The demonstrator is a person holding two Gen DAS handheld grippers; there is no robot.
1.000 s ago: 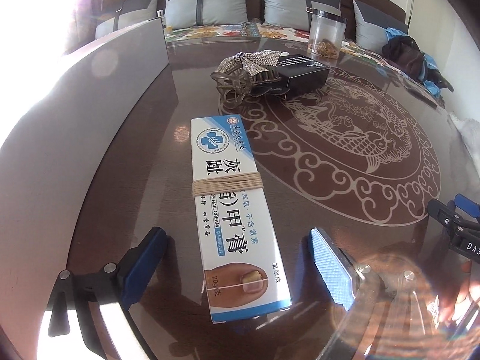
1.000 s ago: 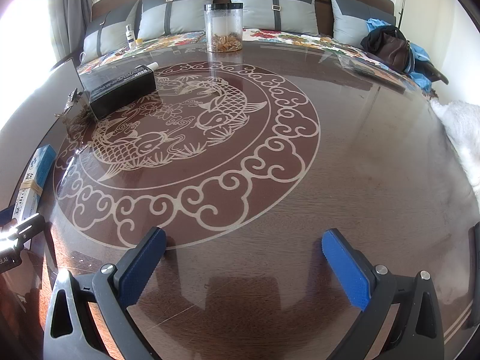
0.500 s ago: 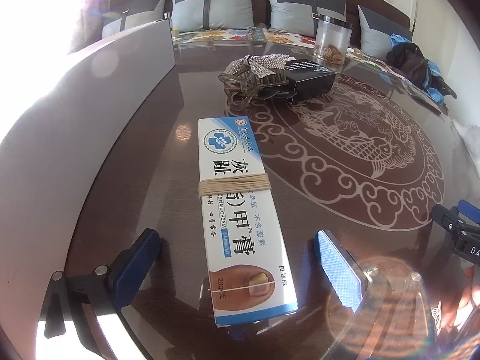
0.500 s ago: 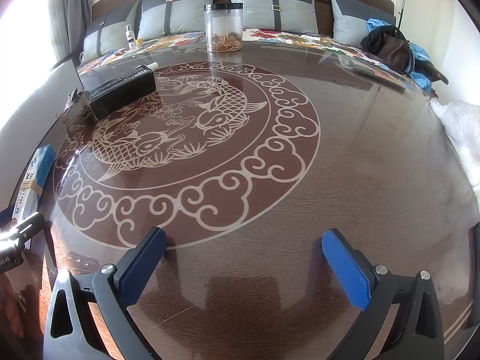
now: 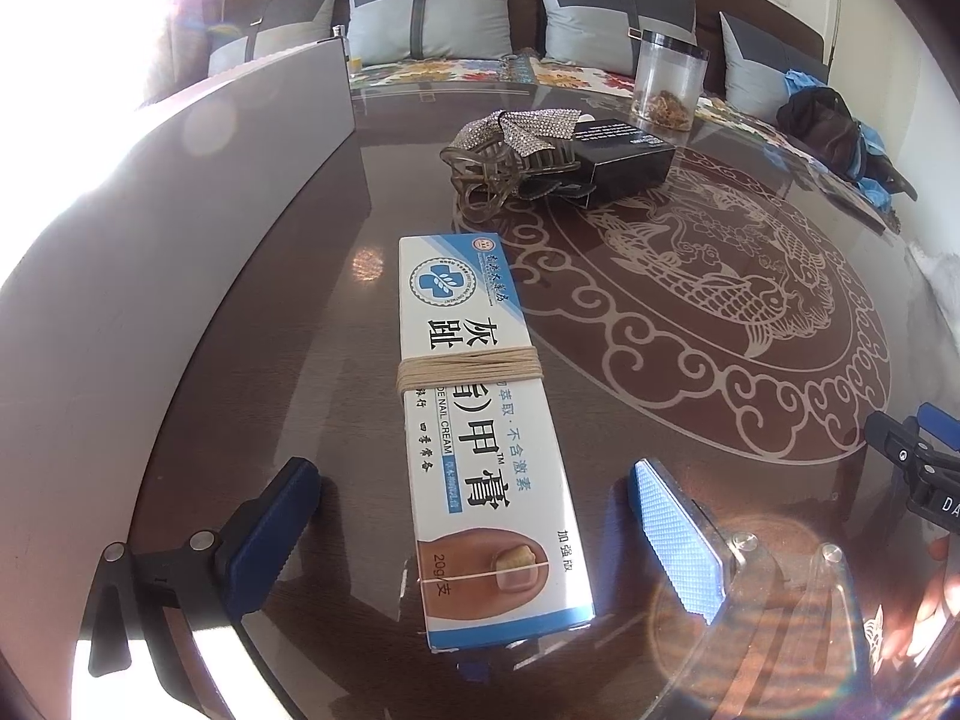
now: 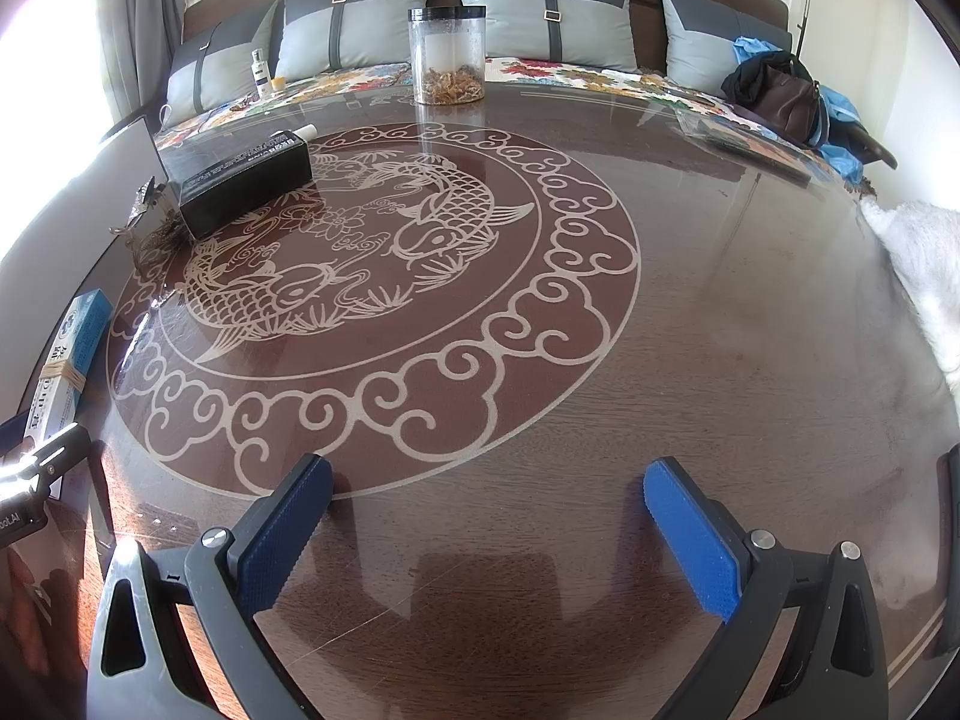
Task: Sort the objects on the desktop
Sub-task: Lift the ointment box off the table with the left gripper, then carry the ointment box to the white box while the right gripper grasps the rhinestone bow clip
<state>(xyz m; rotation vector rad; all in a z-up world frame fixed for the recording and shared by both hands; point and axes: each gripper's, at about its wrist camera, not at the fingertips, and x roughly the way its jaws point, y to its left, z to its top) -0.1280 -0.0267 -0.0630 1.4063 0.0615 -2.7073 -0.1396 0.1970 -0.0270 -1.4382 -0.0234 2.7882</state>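
While the left gripper [image 5: 474, 531] has just spread its jaws wide, the cream box [image 5: 480, 420] lies flat on the table [image 5: 690, 408] between them, untouched; farther off, a hair clip [image 5: 504, 162] touches a black box [image 5: 624, 156]. The right gripper [image 6: 486, 534] gapes over bare wood.

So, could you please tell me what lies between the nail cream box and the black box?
In the left wrist view, a rhinestone hair claw clip lies between the nail cream box and the black box.
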